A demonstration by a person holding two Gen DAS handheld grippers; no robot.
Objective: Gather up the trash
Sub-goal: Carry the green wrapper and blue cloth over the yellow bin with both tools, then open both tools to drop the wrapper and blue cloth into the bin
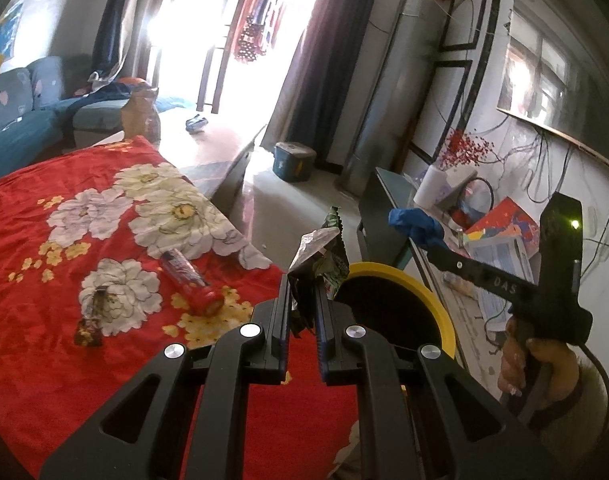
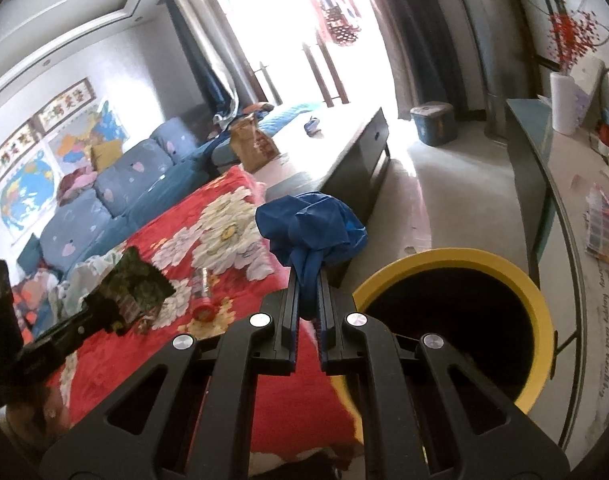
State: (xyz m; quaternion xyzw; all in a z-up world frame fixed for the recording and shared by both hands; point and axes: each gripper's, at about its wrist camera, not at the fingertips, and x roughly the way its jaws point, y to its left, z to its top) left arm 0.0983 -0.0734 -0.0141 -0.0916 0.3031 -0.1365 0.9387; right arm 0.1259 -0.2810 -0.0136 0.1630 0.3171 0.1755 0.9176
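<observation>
On red cloth [image 1: 44, 240] — 2 wrappers | 1 bin [image 2: 544, 320] | grippers: 2, each gripping trash

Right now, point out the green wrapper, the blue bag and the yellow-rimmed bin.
green wrapper [image 1: 324, 252]: left wrist view, crumpled body above the fingers.
blue bag [image 2: 312, 224]: right wrist view, bunched upper part.
yellow-rimmed bin [image 2: 456, 262]: right wrist view, far rim.

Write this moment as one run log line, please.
left gripper: shut on wrapper | right gripper: shut on blue bag | bin: near
</observation>
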